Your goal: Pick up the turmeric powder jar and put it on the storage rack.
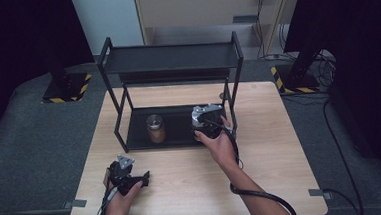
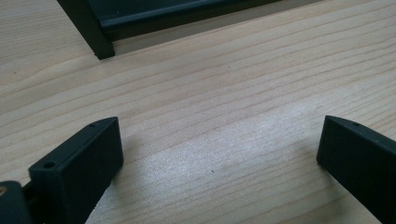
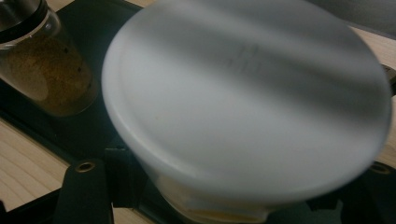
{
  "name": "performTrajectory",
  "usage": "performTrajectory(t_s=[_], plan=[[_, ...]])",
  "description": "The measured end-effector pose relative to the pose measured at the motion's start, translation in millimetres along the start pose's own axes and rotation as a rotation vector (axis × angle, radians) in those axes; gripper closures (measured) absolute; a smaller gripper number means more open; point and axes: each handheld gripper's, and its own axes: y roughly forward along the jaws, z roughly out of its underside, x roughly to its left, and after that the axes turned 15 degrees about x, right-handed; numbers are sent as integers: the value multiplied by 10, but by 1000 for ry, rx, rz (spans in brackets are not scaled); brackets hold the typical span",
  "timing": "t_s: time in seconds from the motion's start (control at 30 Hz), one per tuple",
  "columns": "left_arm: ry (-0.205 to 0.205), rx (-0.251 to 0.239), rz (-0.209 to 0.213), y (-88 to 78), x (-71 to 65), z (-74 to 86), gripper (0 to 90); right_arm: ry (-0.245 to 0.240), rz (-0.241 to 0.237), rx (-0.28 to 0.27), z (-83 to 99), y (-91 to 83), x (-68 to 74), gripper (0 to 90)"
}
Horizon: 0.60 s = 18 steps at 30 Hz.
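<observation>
Right gripper (image 1: 208, 120), at the lower shelf of the black metal two-tier rack (image 1: 170, 57) on the pale wooden table (image 1: 271, 157), clamps a round white-lidded plastic container (image 3: 247, 107); the lid is blurred, so its exact seating on the shelf cannot be judged. A glass jar of brown powder with a metal cap (image 1: 155, 128) stands on the same shelf, near the container. Left gripper (image 1: 127, 177) rests near the table's front edge, jaws spread wide over bare wood.

- I see a pale wooden counter (image 1: 263, 183) standing on grey carpet (image 1: 31, 162).
- Beyond its far edge, black drapes (image 1: 18, 33) flank a light wall (image 1: 108, 17).
- Hazard-striped stand bases (image 1: 67, 89) sit off both far corners.
- Cables (image 1: 326, 69) trail right.
</observation>
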Motion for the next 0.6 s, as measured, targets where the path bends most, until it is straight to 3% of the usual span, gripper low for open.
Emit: performTrajectory(t_s=[0.6], plan=[[3, 0, 2, 6, 1, -10, 0, 15, 2, -5, -52, 108, 18, 318]])
